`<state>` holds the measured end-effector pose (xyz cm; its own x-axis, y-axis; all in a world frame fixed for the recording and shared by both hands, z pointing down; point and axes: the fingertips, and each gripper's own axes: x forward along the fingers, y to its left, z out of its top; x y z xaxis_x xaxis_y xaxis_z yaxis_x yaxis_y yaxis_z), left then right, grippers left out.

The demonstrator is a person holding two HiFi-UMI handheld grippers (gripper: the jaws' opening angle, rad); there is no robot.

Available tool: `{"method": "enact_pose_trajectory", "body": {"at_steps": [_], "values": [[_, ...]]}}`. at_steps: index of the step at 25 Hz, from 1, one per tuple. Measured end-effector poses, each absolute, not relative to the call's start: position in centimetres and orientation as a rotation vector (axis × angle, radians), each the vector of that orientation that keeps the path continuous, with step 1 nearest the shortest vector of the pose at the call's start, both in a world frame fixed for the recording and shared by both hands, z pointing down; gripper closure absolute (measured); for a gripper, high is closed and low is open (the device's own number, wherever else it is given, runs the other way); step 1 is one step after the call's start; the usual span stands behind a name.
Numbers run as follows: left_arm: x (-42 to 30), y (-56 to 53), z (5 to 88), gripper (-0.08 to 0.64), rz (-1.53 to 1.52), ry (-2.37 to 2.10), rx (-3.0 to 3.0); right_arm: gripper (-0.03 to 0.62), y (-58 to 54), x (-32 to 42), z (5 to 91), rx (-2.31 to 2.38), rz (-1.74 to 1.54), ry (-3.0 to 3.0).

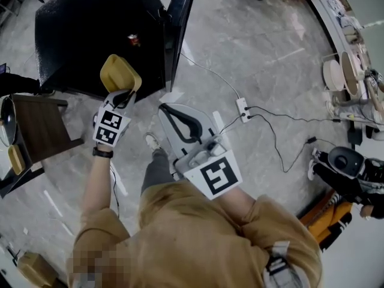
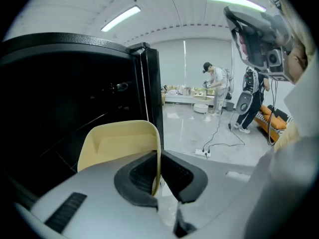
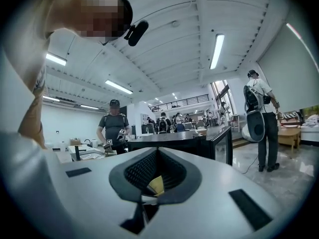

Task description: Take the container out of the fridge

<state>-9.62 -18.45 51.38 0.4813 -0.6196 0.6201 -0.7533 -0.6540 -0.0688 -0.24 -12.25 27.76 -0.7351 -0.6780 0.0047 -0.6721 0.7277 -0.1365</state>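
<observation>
Two tools in play. Left tool (image 2: 158, 154) pinched thin wall of container (image 2: 117, 143). Container sat just ahead of tool, outside open fridge (image 1: 90, 35), beside door (image 1: 180, 23). Right tool (image 3: 157, 152) was pressed together, empty, well clear. Judged best: firm pinch, container level, wide berth round door edge.

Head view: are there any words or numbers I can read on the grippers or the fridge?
No words or numbers can be read.
Cubes on the left gripper and right gripper: black-and-white square patterns, no letters.
Red thing at the fridge: too small to read.
</observation>
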Motion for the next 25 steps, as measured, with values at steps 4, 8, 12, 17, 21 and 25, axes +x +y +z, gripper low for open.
{"method": "enact_pose_trajectory", "body": {"at_steps": [4,8,12,17,21,25], "values": [[-8.0,-17.2,49.7,0.546,0.827,-1.202,2.512,0.589,-12.1,0.8,27.2,-1.108,-0.191,2.873],[-7.7,-16.4,47.8,0.546,0.775,-1.228,2.517,0.589,-11.9,1.0,26.4,-1.093,-0.176,2.868],[-7.8,-15.7,45.3,0.546,0.712,-1.254,2.53,0.589,-11.4,1.0,25.4,-1.08,-0.161,2.872],[-7.5,-14.5,43.3,0.546,0.679,-1.258,2.566,0.589,-11.3,1.6,24.3,-1.082,-0.141,2.86],[-7.2,-13.6,41.8,0.546,0.619,-1.27,2.569,0.589,-11.5,2.4,23.5,-1.095,-0.129,2.855],[-6.9,-12.6,40.1,0.546,0.582,-1.292,2.585,0.589,-11.6,3.4,23.1,-1.113,-0.116,2.847]]}}
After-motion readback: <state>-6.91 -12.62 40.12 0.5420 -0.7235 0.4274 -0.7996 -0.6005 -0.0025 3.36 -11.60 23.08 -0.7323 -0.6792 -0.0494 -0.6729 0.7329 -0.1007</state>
